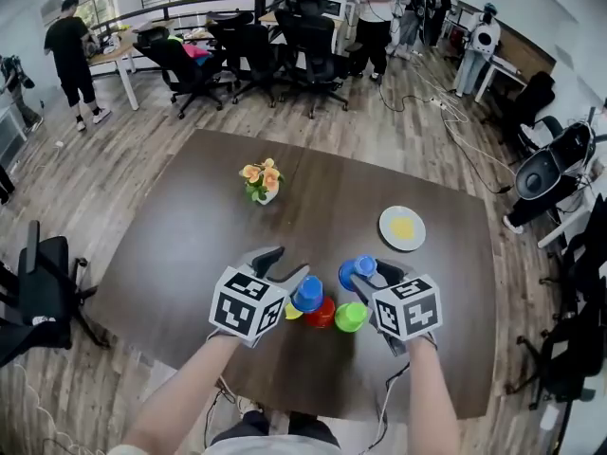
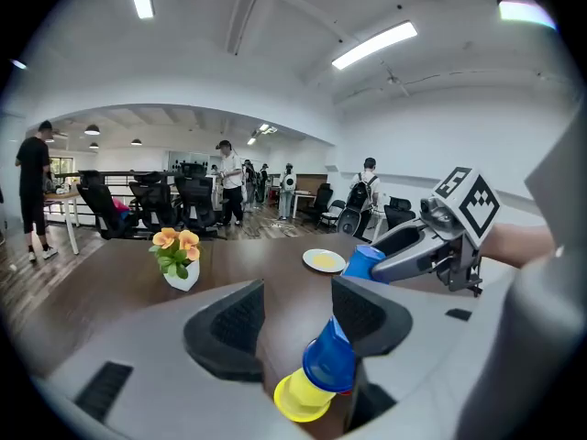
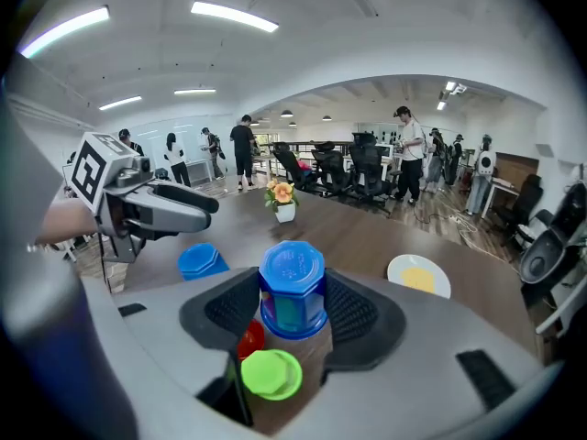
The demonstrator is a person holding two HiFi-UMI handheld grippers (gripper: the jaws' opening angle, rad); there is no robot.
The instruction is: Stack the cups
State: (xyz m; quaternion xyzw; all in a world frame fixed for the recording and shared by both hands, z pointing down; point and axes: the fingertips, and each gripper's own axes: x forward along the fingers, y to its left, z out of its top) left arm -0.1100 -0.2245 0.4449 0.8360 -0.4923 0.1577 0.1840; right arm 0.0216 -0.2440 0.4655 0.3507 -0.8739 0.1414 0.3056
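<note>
My right gripper is shut on an upside-down blue cup and holds it above the dark table. Below it stand a red cup and a green cup, both upside down. My left gripper is open, with only table showing between its jaws. A second blue cup sits under its right jaw, with a yellow cup right against it. Whether those two are nested I cannot tell.
A small vase of orange flowers stands mid-table, and a white plate with a yellow centre lies at the right. Office chairs and people stand beyond the table's far edge, with more chairs at both sides.
</note>
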